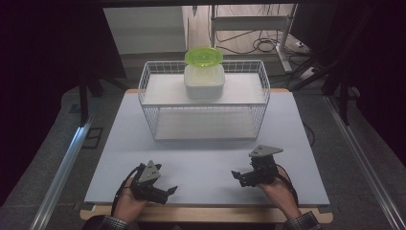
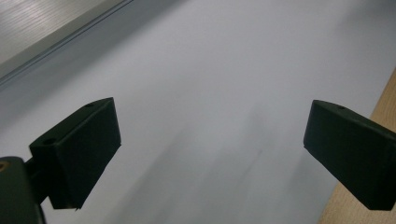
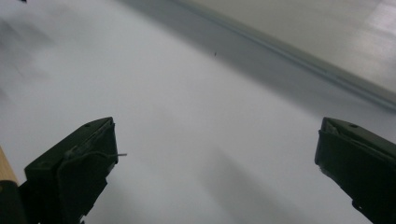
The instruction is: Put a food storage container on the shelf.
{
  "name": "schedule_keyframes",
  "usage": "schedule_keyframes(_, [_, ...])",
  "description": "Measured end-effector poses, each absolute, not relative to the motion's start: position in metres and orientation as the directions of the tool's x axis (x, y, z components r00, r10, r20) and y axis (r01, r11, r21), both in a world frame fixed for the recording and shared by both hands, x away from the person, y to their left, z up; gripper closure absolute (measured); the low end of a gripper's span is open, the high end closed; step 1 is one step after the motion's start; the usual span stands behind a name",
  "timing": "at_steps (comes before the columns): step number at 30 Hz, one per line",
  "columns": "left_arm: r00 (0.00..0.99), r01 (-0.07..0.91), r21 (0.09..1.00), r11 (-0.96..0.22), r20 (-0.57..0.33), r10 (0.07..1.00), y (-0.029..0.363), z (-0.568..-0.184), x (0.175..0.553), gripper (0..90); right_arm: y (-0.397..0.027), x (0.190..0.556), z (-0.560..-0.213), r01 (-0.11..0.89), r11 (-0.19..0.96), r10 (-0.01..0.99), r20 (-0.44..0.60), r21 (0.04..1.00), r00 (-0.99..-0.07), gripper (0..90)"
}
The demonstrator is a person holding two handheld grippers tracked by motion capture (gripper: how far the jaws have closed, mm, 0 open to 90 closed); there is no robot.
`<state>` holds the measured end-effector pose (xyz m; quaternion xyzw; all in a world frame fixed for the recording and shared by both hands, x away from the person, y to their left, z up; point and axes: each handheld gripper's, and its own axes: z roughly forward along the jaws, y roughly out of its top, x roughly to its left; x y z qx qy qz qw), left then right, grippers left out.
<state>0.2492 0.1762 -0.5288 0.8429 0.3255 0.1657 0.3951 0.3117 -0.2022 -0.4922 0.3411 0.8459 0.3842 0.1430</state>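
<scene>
Wire basket (image 1: 203,122) at 12 o'clock, bare mat between | your left gripper (image 1: 165,191) and right gripper (image 1: 238,176): jaws wide apart, holding nothing.

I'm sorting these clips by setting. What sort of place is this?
Probably a lab or recording workspace, not a home: a bare white table with only a wire basket, aluminium framing alongside, and loose cables on the floor behind.

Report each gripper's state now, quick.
Left gripper: open, jaws wide apart, holding nothing, over the white board.
Right gripper: open, jaws wide apart, holding nothing, over the same board.
</scene>
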Motion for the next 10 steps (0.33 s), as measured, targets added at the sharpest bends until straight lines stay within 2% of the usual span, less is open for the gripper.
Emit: schedule_keyframes(10, [0.735,0.422,0.771,-0.478,0.018,0.678,0.176,-0.529,0.25,3.5,-0.205,0.306,-0.506,0.468,0.521,0.696,-0.037,0.714,-0.717,0.0])
